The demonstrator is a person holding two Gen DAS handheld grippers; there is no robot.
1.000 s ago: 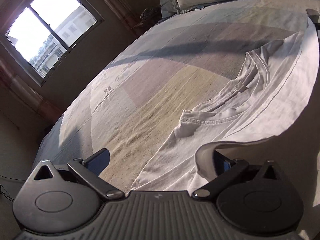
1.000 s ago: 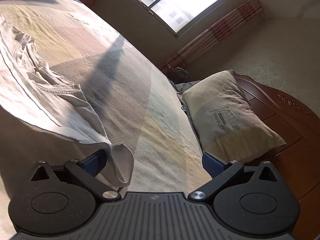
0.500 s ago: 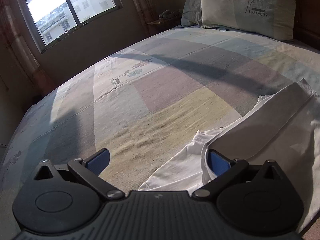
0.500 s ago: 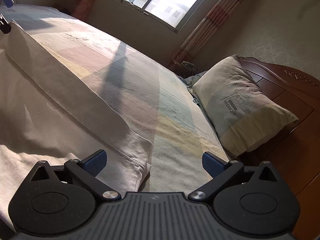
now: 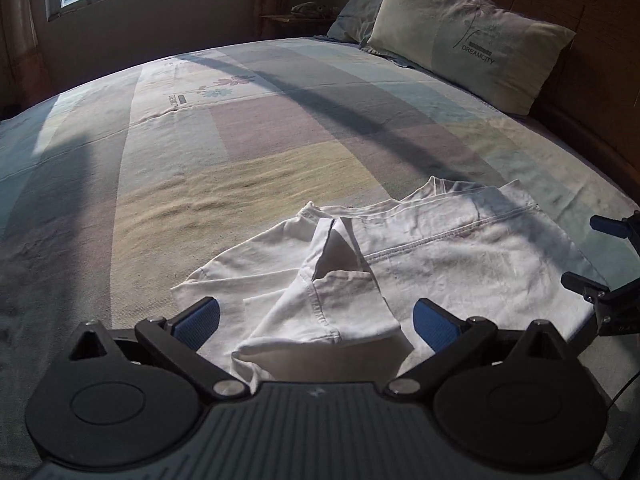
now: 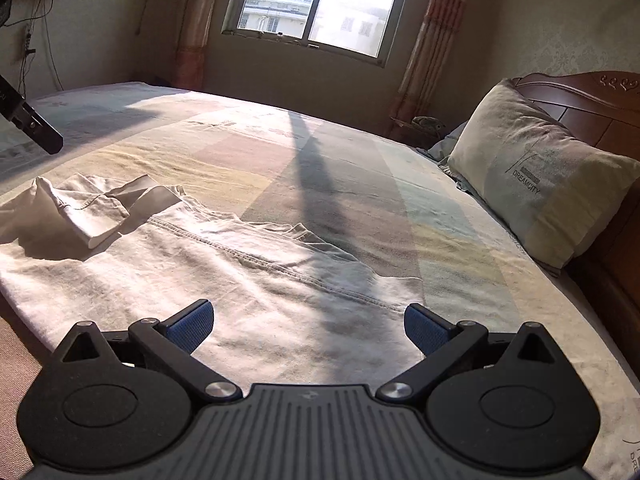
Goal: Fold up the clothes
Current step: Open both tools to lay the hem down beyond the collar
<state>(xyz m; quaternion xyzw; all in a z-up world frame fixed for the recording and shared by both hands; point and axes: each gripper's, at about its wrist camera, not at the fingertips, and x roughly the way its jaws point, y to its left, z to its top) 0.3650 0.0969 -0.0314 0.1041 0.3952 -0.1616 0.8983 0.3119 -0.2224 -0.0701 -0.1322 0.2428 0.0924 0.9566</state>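
A white T-shirt [image 5: 440,256] lies folded over on the bed near its front edge, hem stitching on top. One corner flap [image 5: 320,312] is bunched and turned back near my left gripper. My left gripper [image 5: 316,320] is open and empty, just above that flap. The shirt also shows in the right wrist view [image 6: 240,280], spread flat with the bunched corner [image 6: 92,216] at the left. My right gripper [image 6: 308,328] is open and empty over the shirt's right end. The right gripper's fingers also show at the right edge of the left wrist view [image 5: 608,264].
The bed [image 5: 240,140] has a striped pastel sheet. A pillow [image 5: 472,32] leans on the wooden headboard [image 6: 600,96] at the right. A window [image 6: 320,12] with curtains is on the far wall. The left gripper's finger [image 6: 28,120] shows at the left edge.
Both grippers lowered the lifted shirt half onto the bed and let go. The shirt now lies folded over. Both grippers have pulled back toward the front edge.
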